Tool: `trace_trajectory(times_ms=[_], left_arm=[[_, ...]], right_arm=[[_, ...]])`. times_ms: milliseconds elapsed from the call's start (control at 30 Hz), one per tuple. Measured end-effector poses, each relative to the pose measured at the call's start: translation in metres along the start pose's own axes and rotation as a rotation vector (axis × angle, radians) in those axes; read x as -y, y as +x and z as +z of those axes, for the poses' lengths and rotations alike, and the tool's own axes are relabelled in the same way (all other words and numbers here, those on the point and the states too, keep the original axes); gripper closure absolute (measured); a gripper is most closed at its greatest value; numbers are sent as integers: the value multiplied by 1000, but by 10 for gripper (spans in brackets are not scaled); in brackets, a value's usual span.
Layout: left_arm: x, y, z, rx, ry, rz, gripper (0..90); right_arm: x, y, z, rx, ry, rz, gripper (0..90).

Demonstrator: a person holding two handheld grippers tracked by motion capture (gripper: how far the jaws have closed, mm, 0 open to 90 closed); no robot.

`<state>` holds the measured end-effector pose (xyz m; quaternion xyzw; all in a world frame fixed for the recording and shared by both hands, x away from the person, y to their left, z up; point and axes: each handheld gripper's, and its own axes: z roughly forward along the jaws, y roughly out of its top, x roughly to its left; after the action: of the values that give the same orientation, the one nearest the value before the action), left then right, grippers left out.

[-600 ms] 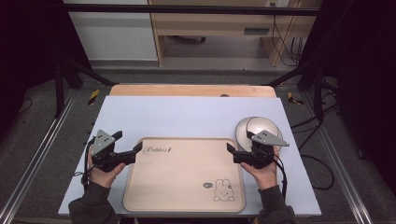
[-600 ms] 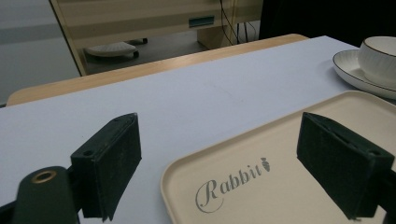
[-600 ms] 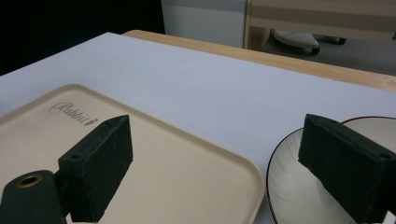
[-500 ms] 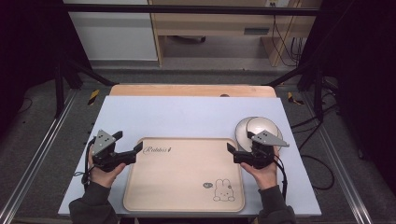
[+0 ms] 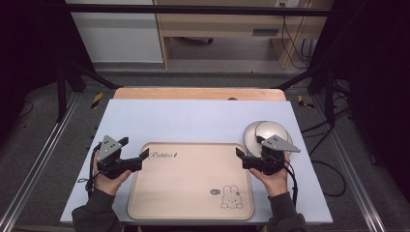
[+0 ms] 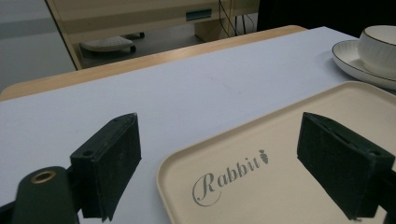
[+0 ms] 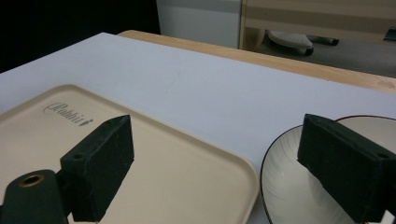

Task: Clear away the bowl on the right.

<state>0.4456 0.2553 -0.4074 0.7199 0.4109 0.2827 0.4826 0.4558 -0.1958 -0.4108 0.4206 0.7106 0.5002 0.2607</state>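
Note:
A beige tray (image 5: 193, 186) with "Rabbit" lettering and a small bunny drawing lies at the near middle of the table. At the tray's far left corner a hand holds my left gripper (image 5: 134, 148) open. Its jaws stand on either side of that corner (image 6: 196, 163) without touching it, and my left gripper (image 6: 233, 168) holds nothing. Another hand holds my right gripper (image 5: 249, 147) open at the tray's far right corner. In the right gripper view, my right gripper (image 7: 215, 168) has one jaw over the tray (image 7: 163, 172) and the other over a white saucer (image 7: 285, 186).
The white saucer (image 5: 251, 137) carries a white cup (image 5: 270, 131) and sits just beyond the right gripper. The cup (image 6: 380, 46) has a dark rim. A pale blue mat (image 5: 193, 121) covers the wooden table, and black frame rails run along both sides.

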Motion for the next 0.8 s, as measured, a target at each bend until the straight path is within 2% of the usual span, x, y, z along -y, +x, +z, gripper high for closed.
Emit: trace_trajectory(times_ms=[133, 200, 333, 567, 800], left_arm=[[1, 1, 1, 1, 4, 0, 132], [1, 0, 1, -2, 3, 1, 132], [1, 0, 2, -2, 6, 6, 132], [2, 1, 2, -6, 7, -1, 133], [2, 1, 3, -6, 12, 3, 133]], right_arm=[[-2, -3, -2, 15, -1, 5, 106], [-3, -5, -5, 35, -12, 16, 118], [-3, -10, -7, 68, 1, 30, 121], [-5, -17, -11, 96, 5, 56, 137], [-7, -21, -15, 112, 1, 57, 150]])
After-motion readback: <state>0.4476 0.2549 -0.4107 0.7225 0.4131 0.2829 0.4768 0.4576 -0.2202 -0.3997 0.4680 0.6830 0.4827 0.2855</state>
